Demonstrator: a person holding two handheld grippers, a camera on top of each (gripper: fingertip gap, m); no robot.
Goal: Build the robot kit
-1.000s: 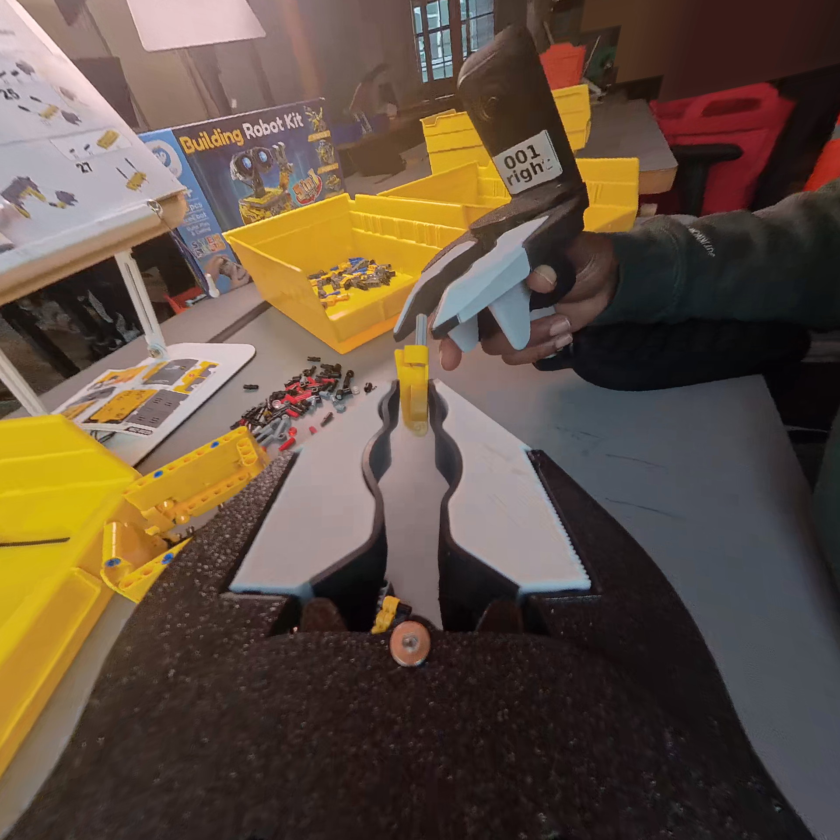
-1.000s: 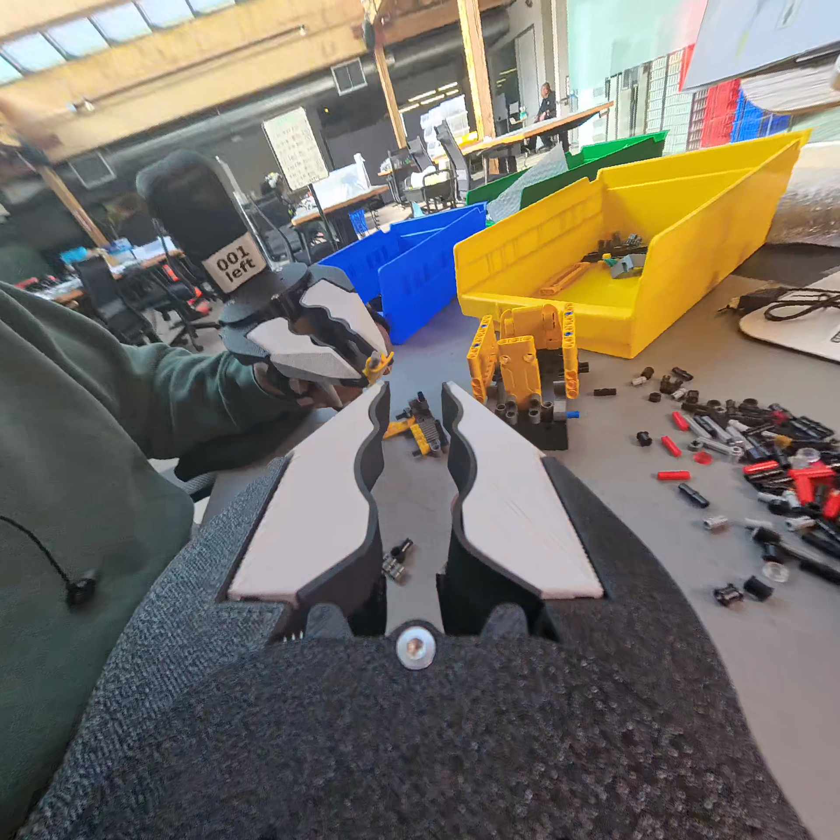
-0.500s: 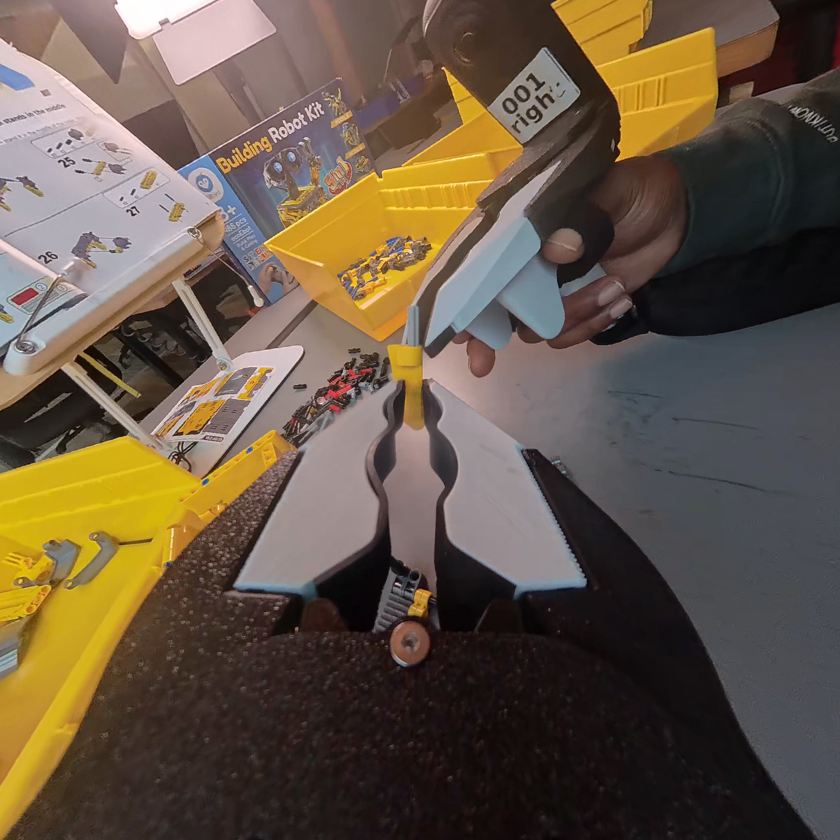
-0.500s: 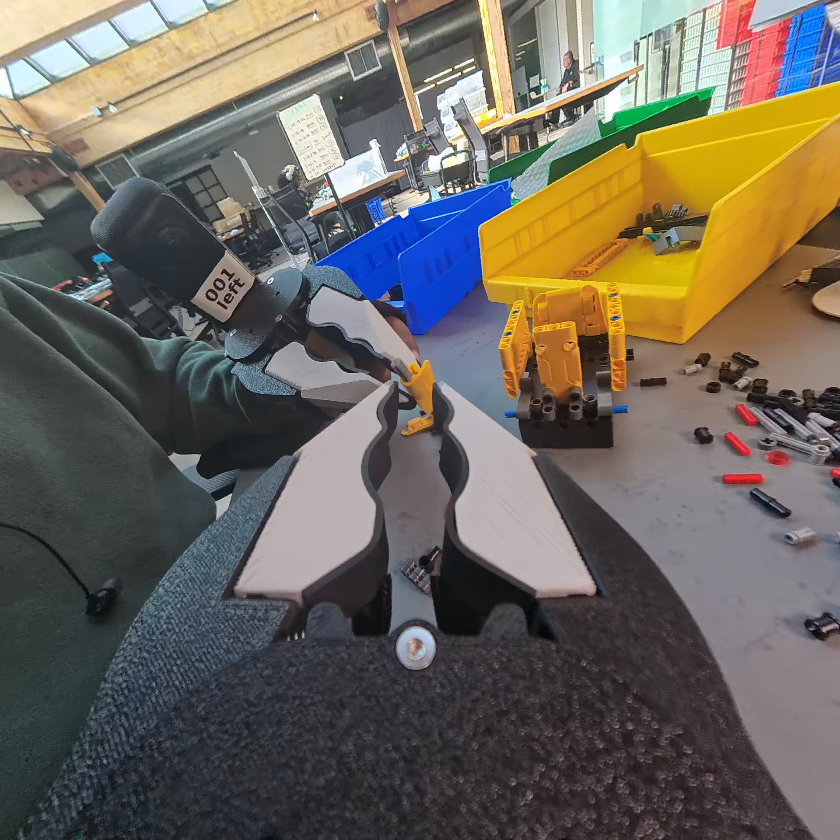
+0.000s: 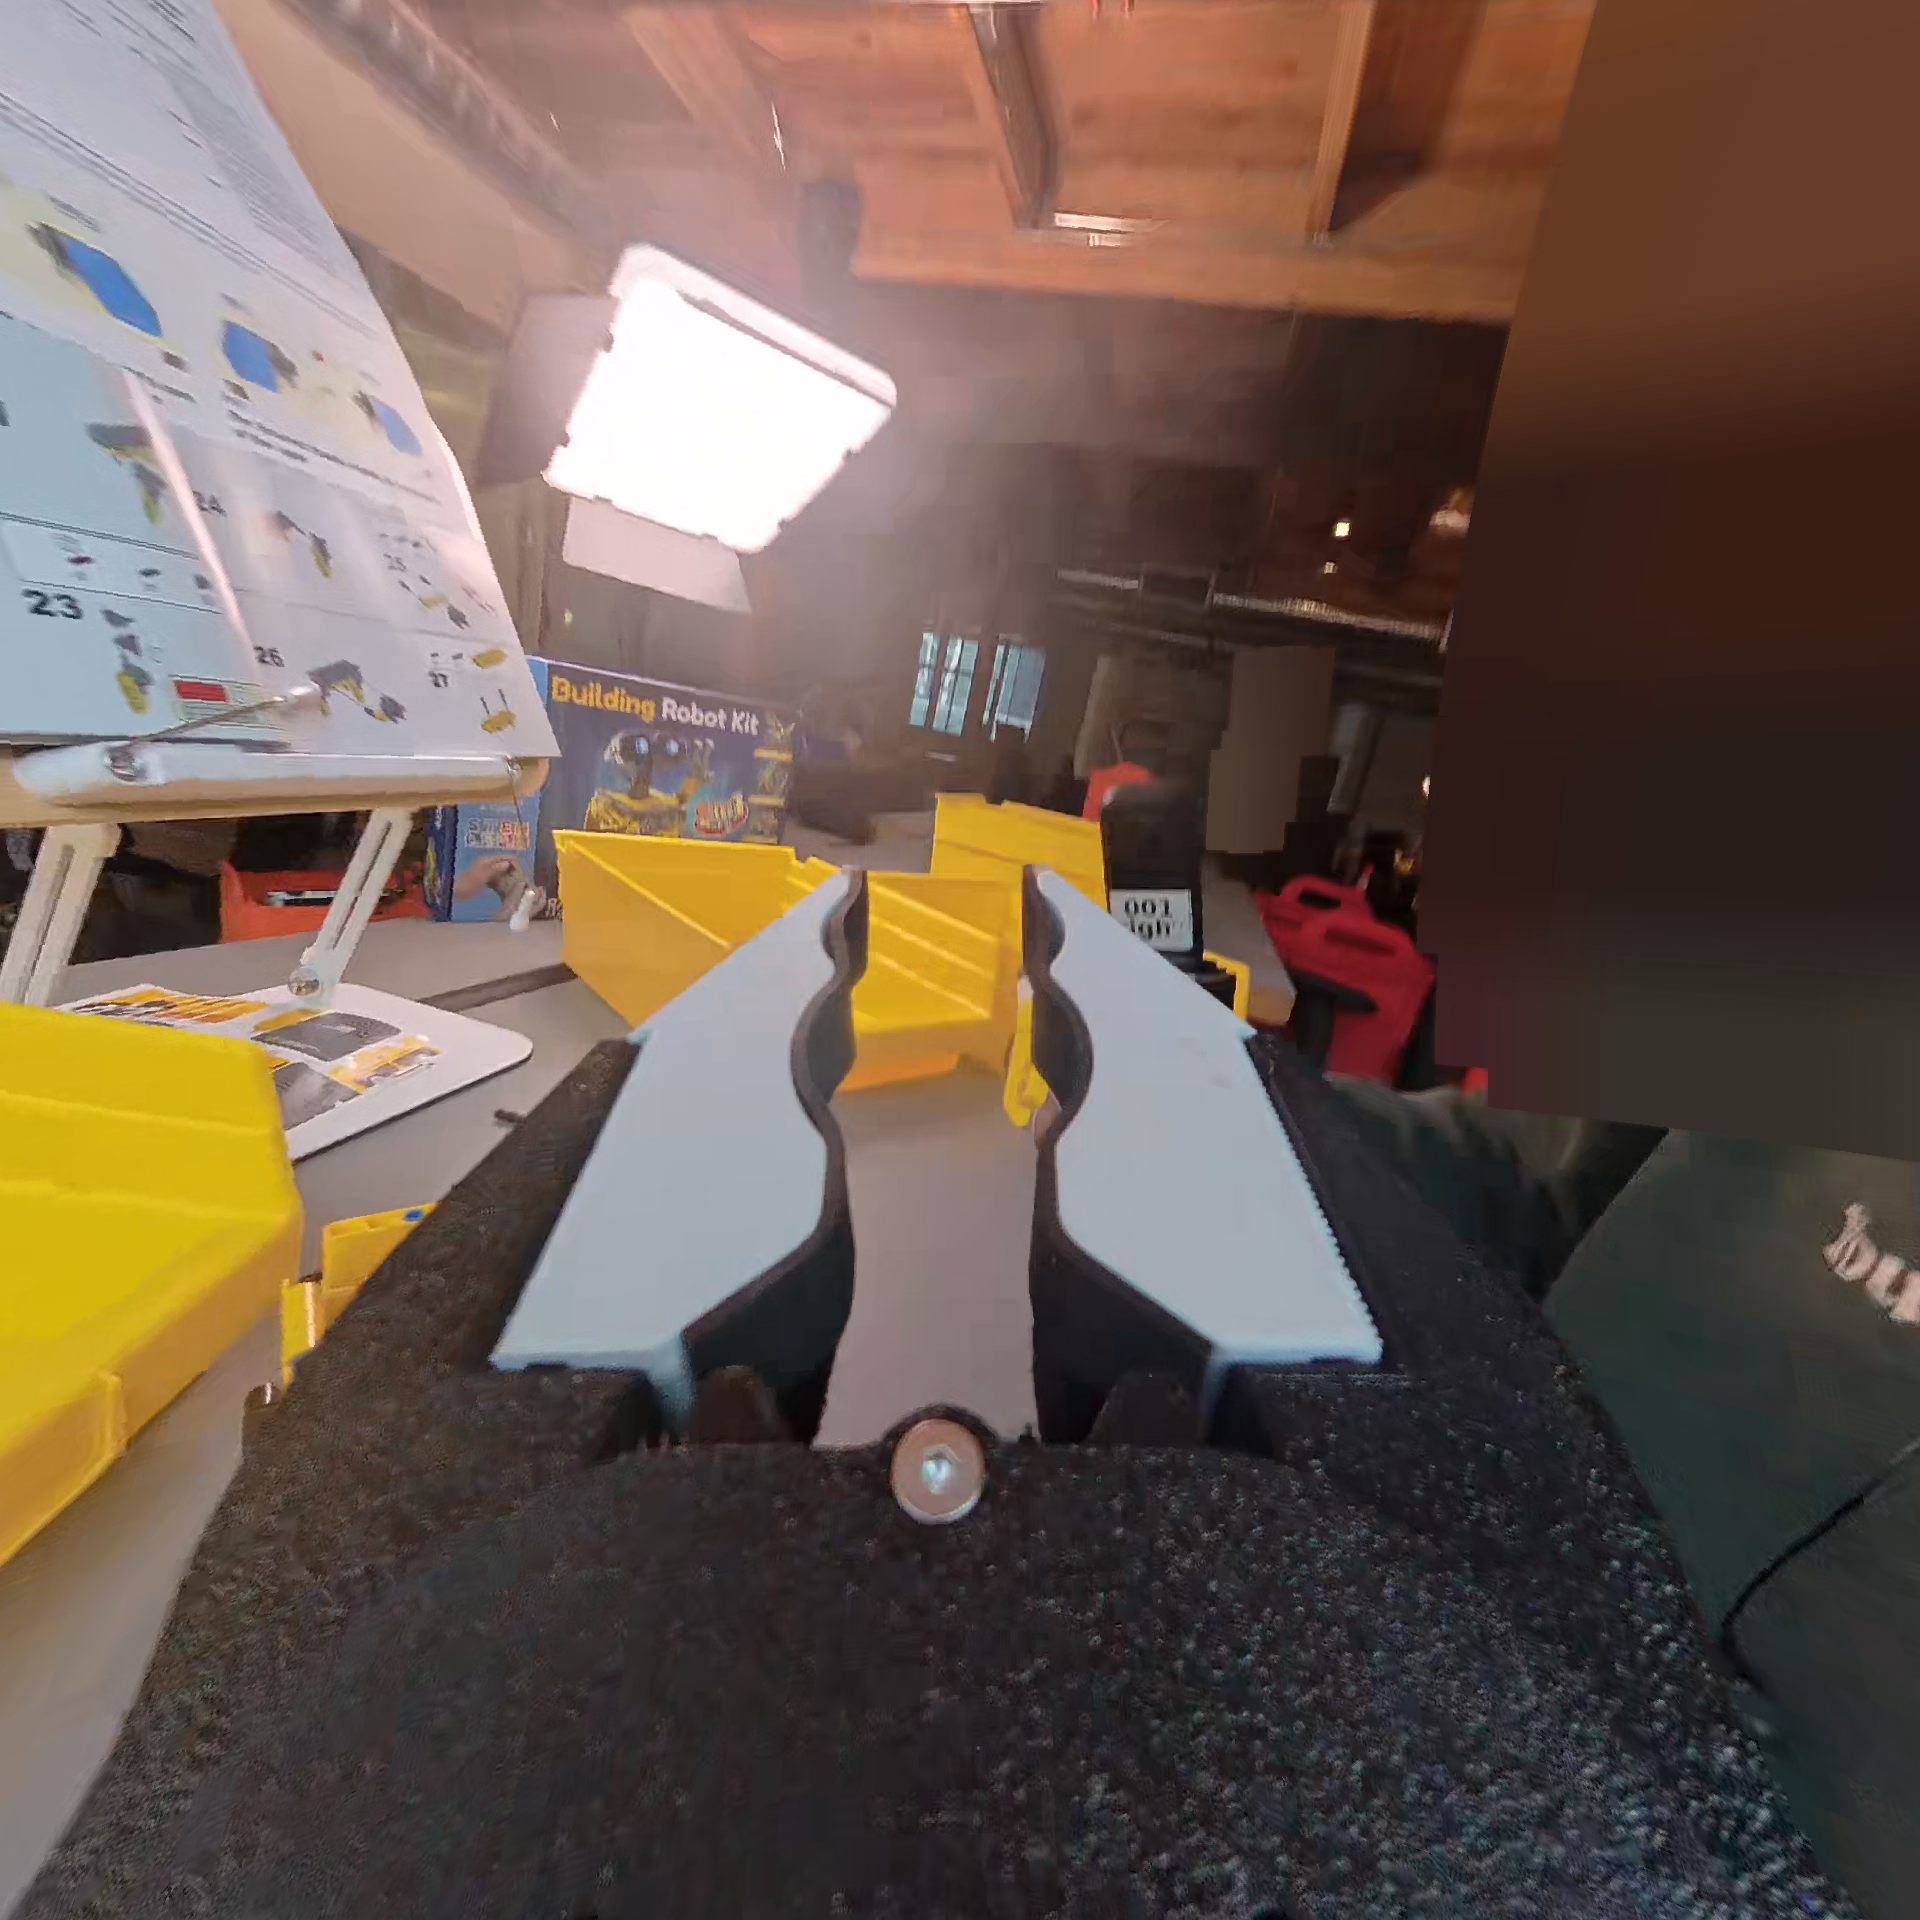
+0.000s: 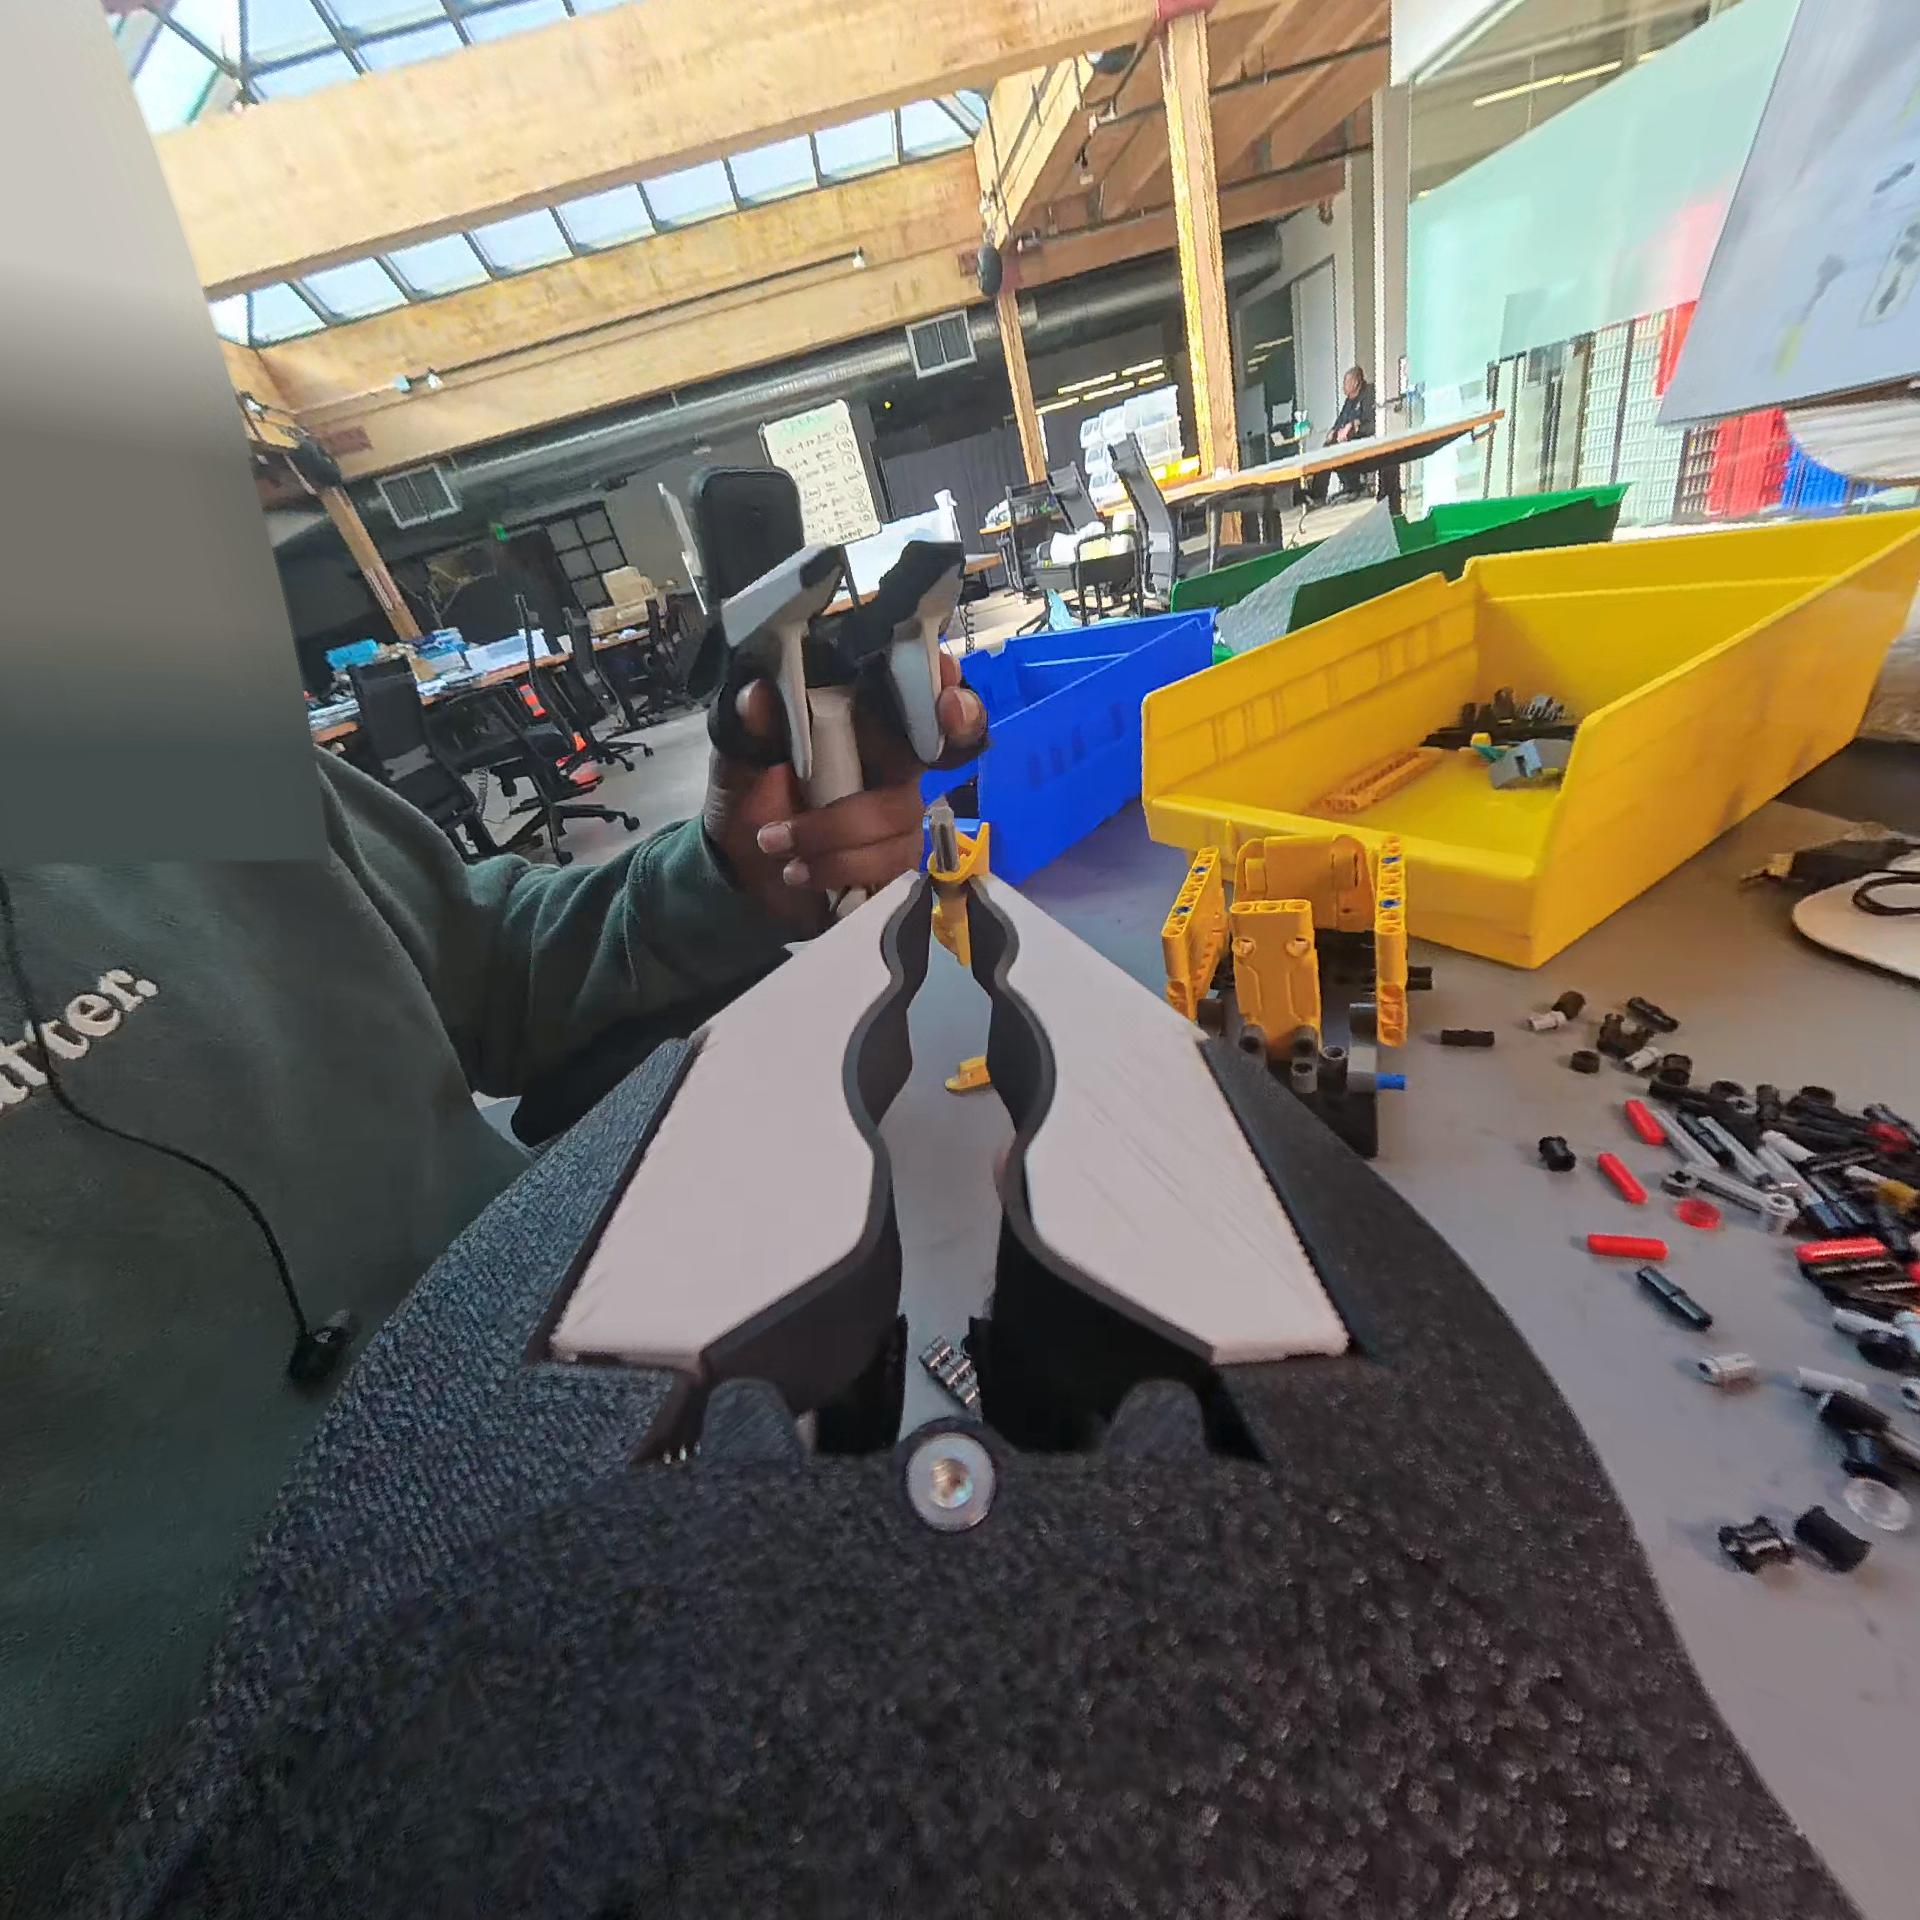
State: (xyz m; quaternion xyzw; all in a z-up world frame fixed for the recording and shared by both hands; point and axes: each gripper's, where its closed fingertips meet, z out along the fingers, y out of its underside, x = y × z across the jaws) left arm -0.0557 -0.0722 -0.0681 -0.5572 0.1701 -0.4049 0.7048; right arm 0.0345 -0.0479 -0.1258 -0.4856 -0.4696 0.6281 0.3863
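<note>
My right gripper (image 6: 956,894) is shut on a small yellow piece (image 6: 951,920) with a grey axle (image 6: 940,831) sticking up from it, held above the grey table (image 6: 1507,1455). My left gripper (image 5: 940,894) is open and empty, pointing level across the table. It also shows in the right wrist view (image 6: 852,603), held upright in a hand just behind the yellow piece, jaws apart. In the left wrist view a sliver of the yellow piece (image 5: 1020,1070) shows beside my right finger, with the right gripper's black handle (image 5: 1148,862) behind it.
A partly built yellow and black model (image 6: 1288,966) stands right of the right gripper. Loose black, red and grey parts (image 6: 1766,1153) lie further right. Yellow bins (image 6: 1558,862) (image 5: 665,935) (image 5: 125,1195), a blue bin (image 6: 1081,707), a booklet on a stand (image 5: 208,416) and a kit box (image 5: 665,769) surround the table. The left gripper's tips are roughly 11 cm from the right gripper's.
The yellow piece has passed from my left gripper to my right one. The left gripper opened, let go and tilted up; the right gripper closed on the piece.
</note>
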